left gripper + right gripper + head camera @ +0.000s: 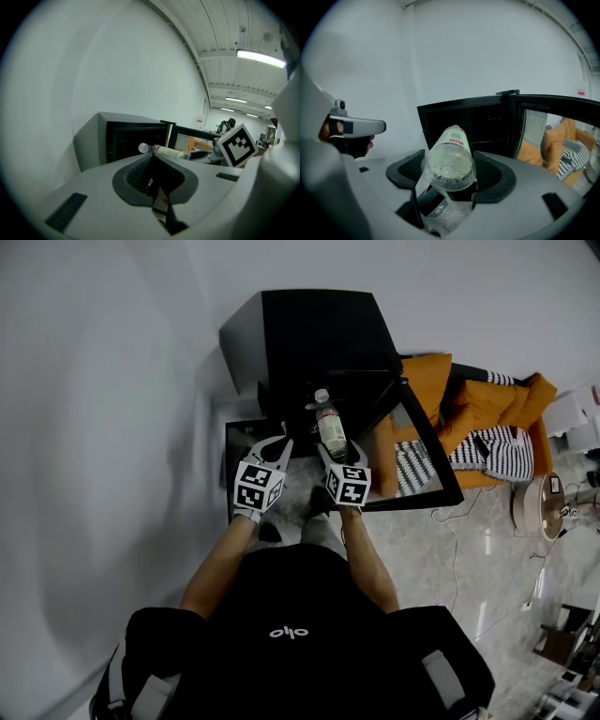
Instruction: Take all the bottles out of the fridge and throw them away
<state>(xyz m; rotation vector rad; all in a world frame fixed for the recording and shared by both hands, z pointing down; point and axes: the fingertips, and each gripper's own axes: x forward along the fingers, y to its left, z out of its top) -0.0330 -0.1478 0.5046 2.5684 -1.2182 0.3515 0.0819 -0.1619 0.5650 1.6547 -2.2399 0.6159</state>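
Well, my left fingers (136, 172) are pressed together on nothing, just left of the bottle. My right fingers (493, 174) clamp the bottle (450, 161) by its base, its cap end sticking out toward the open fridge (309, 334). Held that far back, the thin plastic could buckle and let it tip or slip out. If I swing right, it might clip the door (427, 460).

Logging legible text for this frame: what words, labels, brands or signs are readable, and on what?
"ollo": white logo on the person's black top, as best it reads.
Label on the bottle: red strip with white print, too blurred to read.
Wall sign: too small to read.
Marker cubes: square patterns only, no words.
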